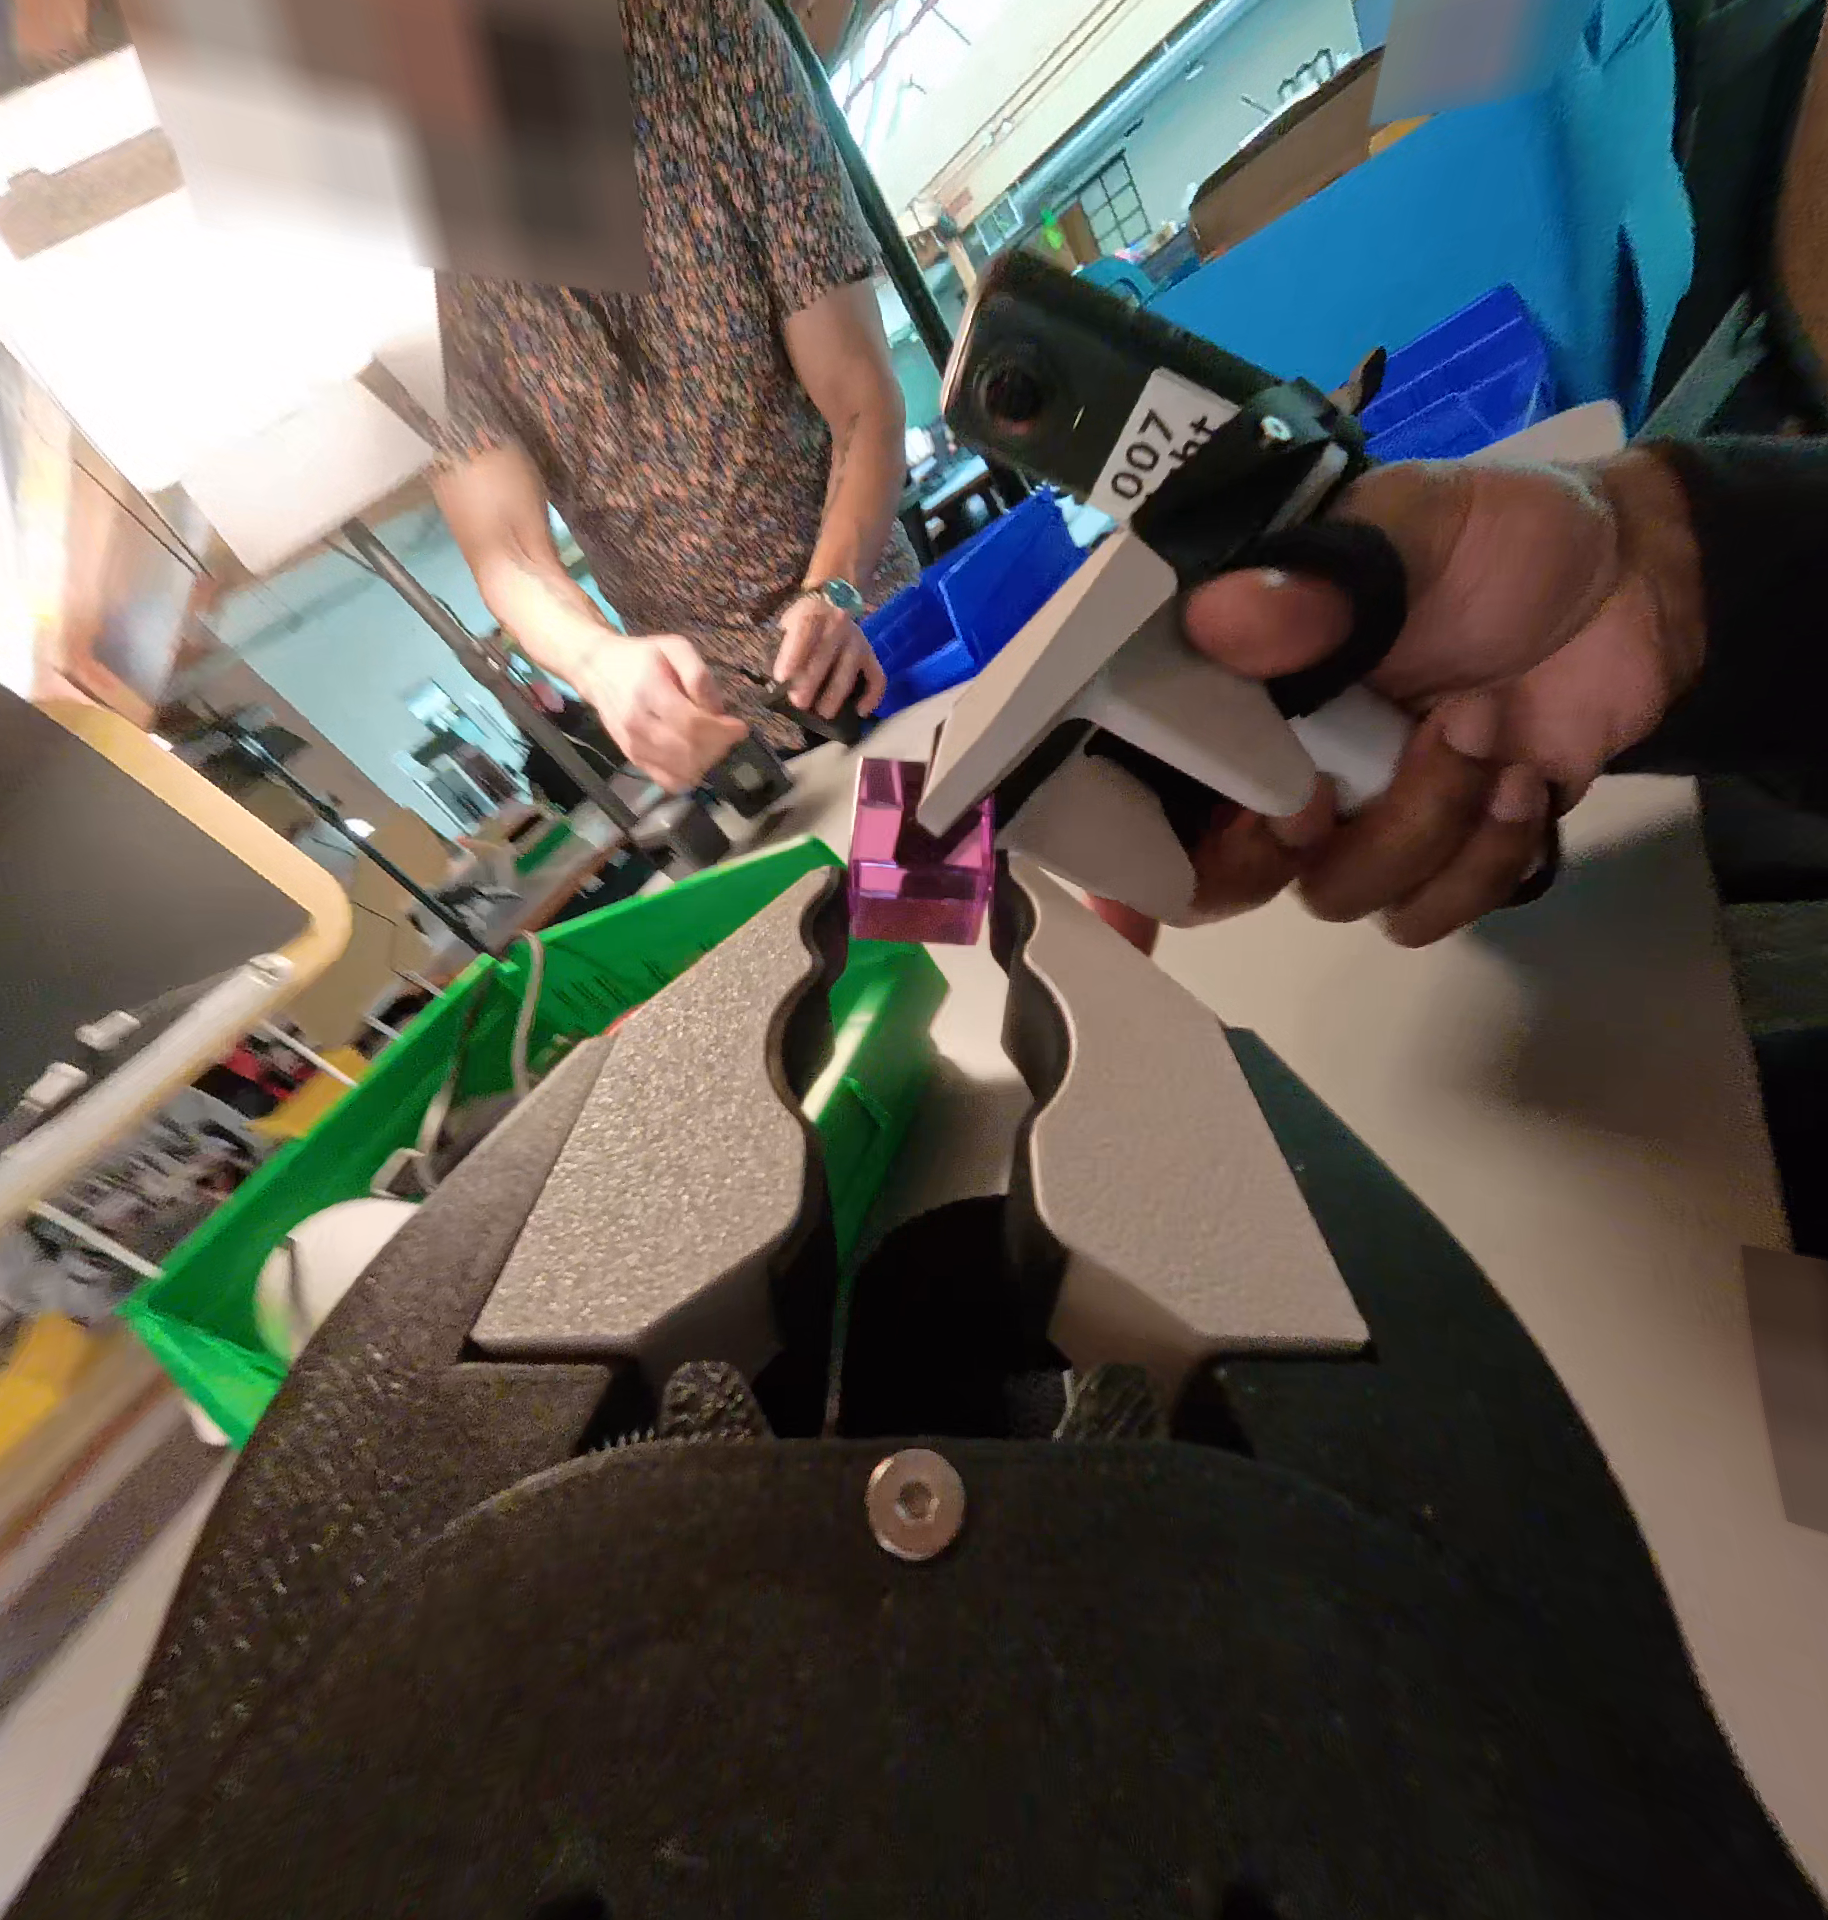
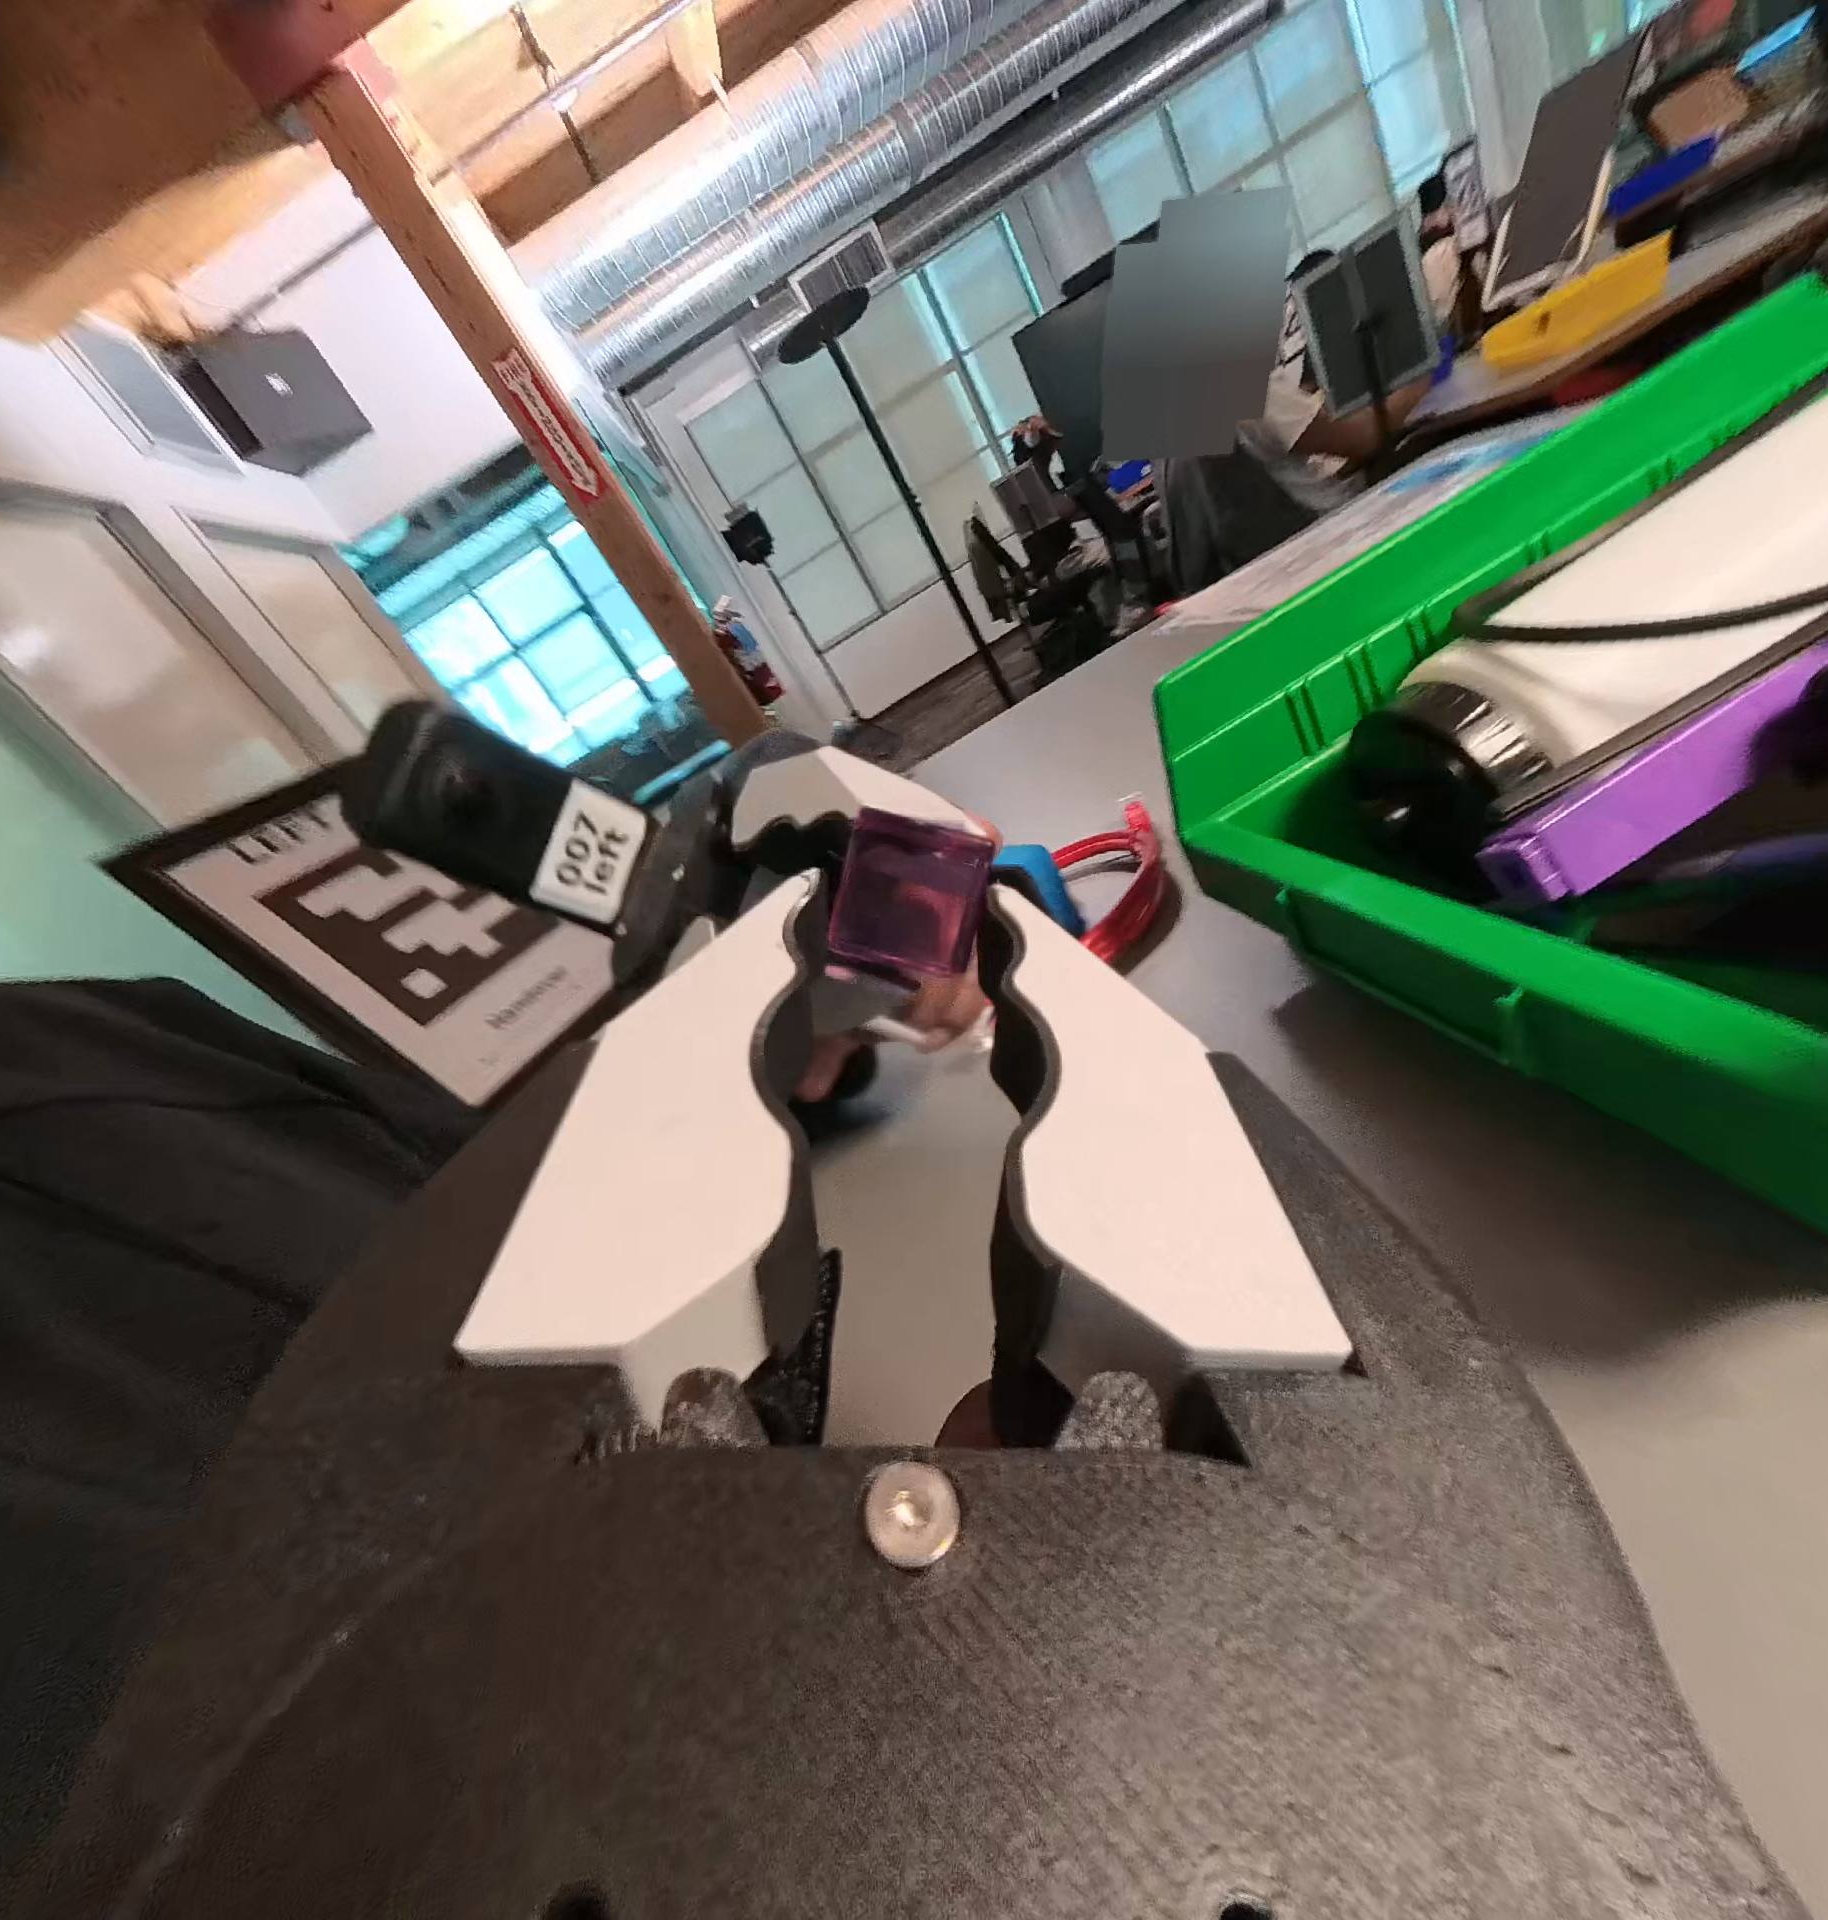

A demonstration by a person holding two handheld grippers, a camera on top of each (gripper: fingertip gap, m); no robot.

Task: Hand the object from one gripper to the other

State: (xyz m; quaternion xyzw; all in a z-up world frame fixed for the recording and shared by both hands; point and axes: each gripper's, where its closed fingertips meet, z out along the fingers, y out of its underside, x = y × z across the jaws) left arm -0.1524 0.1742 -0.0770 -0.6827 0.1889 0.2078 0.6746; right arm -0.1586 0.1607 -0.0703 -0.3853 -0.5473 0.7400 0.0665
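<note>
Left wrist view: a pale grey table runs ahead. On its left side sits a green bin, partly behind the near finger, its contents hard to make out. Blue bins stand at the far edge, with a blue partition behind them. A person in a patterned shirt works at that far edge. The left gripper has its tips against both sides of the translucent purple block, held above the table. The right gripper, in a hand, closes on the same block from above; its lower finger is mostly hidden.

Right wrist view: the grey table carries the green bin toward the right edge, cut off by the frame, with a purple bar and a dark round part inside. Red cables lie on the table beyond the block. The right gripper clamps the purple block at its tips. The left gripper meets it from behind, largely hidden, so its grip cannot be judged here. A wooden post, silver ducting and glazed partitions fill the blurred room.
</note>
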